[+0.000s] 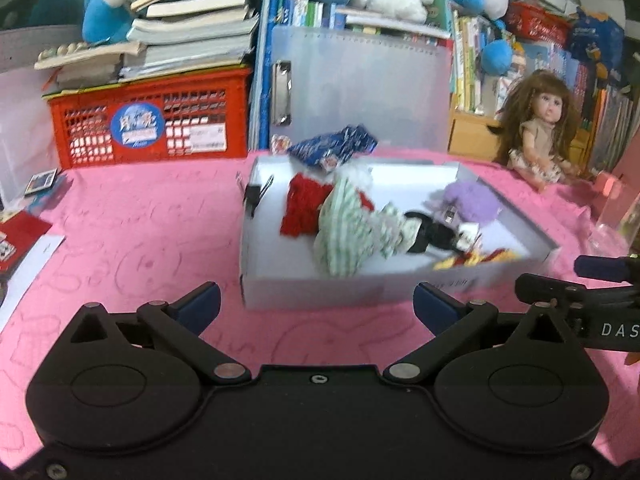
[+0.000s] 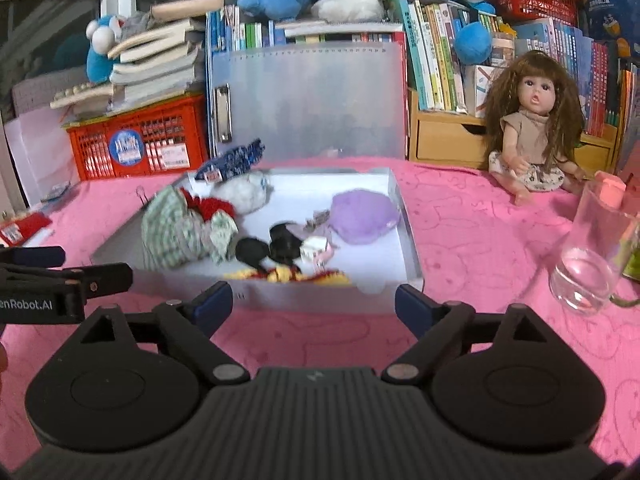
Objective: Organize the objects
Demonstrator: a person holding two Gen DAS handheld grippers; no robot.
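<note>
Open right hand-held gripper faces white box.

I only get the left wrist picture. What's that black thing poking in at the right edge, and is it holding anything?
Observer: That's the right gripper. Its fingers stand wide apart with nothing between them, just short of the white box.
Operator: And the blurry clear shape at my far right?
Observer: A glass, standing upright on the pink cloth, to the right of the box and not touching it.
</note>
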